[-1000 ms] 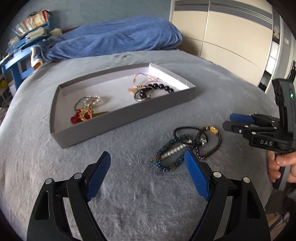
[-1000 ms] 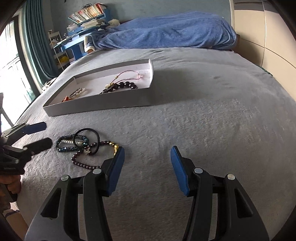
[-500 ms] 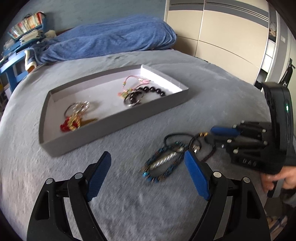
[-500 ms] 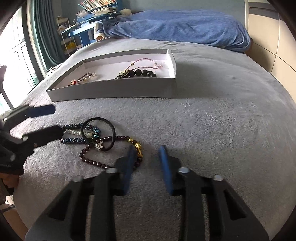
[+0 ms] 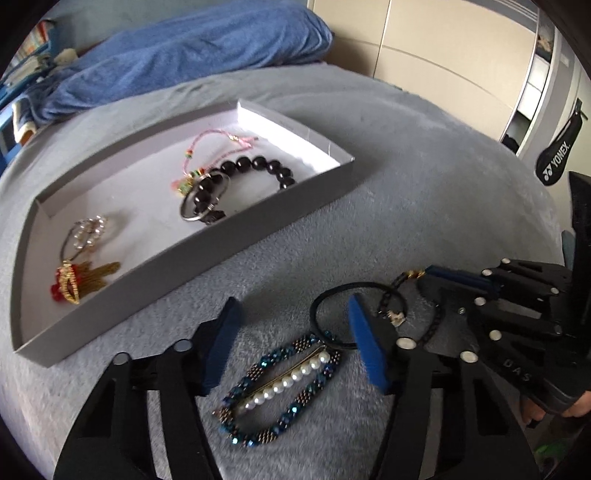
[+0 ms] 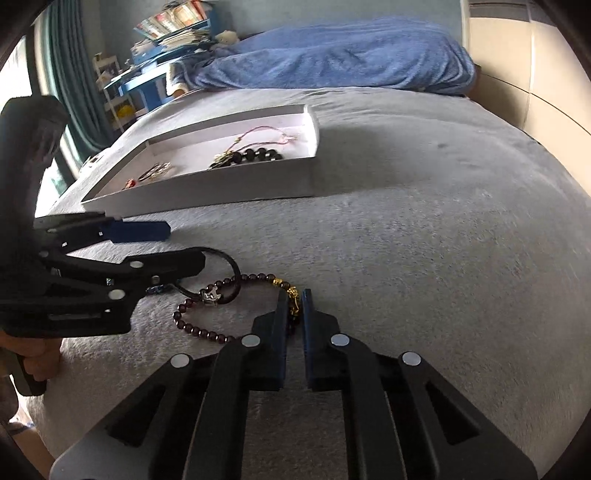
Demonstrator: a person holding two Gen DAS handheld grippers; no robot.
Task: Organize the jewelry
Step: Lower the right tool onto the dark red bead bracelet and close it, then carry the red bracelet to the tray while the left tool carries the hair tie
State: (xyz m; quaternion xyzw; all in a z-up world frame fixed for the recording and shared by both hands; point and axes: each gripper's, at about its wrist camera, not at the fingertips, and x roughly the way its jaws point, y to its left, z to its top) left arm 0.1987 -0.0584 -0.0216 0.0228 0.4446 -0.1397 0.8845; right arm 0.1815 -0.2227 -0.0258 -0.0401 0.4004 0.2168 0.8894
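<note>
A grey tray (image 5: pixel 258 236) on the bed holds several pieces of jewelry; it also shows in the right wrist view (image 6: pixel 221 188). On the blanket lie a blue beaded pearl bracelet (image 5: pixel 284 387), a black hair tie (image 5: pixel 332 317) and a dark red bead bracelet (image 6: pixel 207 325) with gold charms (image 6: pixel 291 295). My left gripper (image 5: pixel 291 343) is open, low over the blue bracelet. My right gripper (image 6: pixel 293 306) is shut on the dark red bracelet at its gold charms; it shows in the left wrist view (image 5: pixel 443 280).
A blue blanket (image 6: pixel 332 59) lies at the bed's far end. Shelves with books (image 6: pixel 173 26) stand beyond it. Wardrobe doors (image 5: pixel 443 48) rise on the right. The grey bedcover (image 6: pixel 443 221) stretches to the right of the tray.
My right gripper moved forward and closed on the dark red bracelet's gold charms. My left gripper moved forward and down over the blue bracelet, its jaws narrower.
</note>
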